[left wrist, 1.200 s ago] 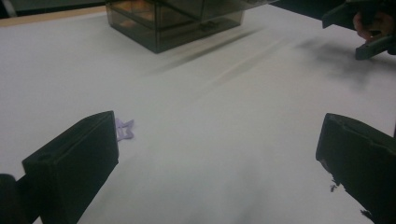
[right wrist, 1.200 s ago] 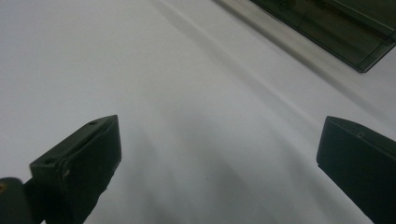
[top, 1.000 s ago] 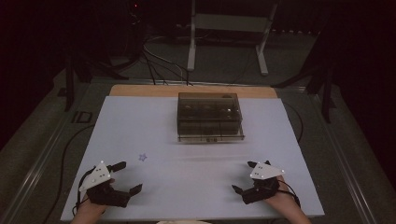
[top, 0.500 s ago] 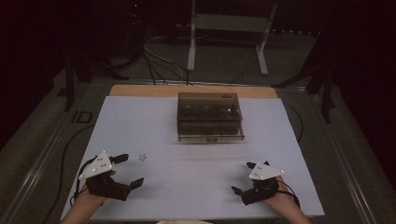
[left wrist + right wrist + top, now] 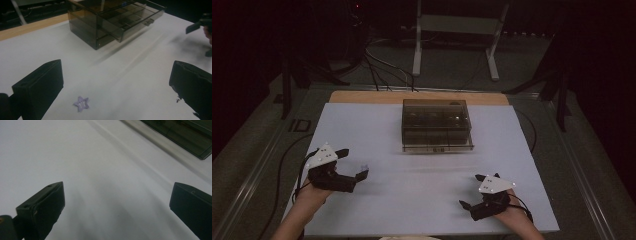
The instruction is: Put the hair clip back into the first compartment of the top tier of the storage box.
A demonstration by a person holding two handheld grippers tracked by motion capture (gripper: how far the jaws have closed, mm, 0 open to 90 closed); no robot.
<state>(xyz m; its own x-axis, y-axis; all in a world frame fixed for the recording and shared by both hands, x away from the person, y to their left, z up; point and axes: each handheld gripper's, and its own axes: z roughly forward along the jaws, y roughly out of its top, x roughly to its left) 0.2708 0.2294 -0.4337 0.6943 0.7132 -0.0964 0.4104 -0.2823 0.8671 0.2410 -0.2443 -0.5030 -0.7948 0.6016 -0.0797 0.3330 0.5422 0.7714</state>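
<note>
Since a moment ago my left gripper [image 5: 353, 164] has slid far and rightward to the hair clip; my right gripper [image 5: 474, 191] stayed put.

Jaws spread, empty, it straddles one purple star hair clip [image 5: 81, 103], ready to pinch; right likewise released, waiting; one smoky drawer box [image 5: 436, 125] sits far-centre.

Each hand carries a black claw, the left claw [image 5: 352, 164] and the right claw [image 5: 472, 190], each topped by a pale grey three-cornered plate, trailing a thin black cable, with blocky matte-black jaws; forearms are bare.
</note>
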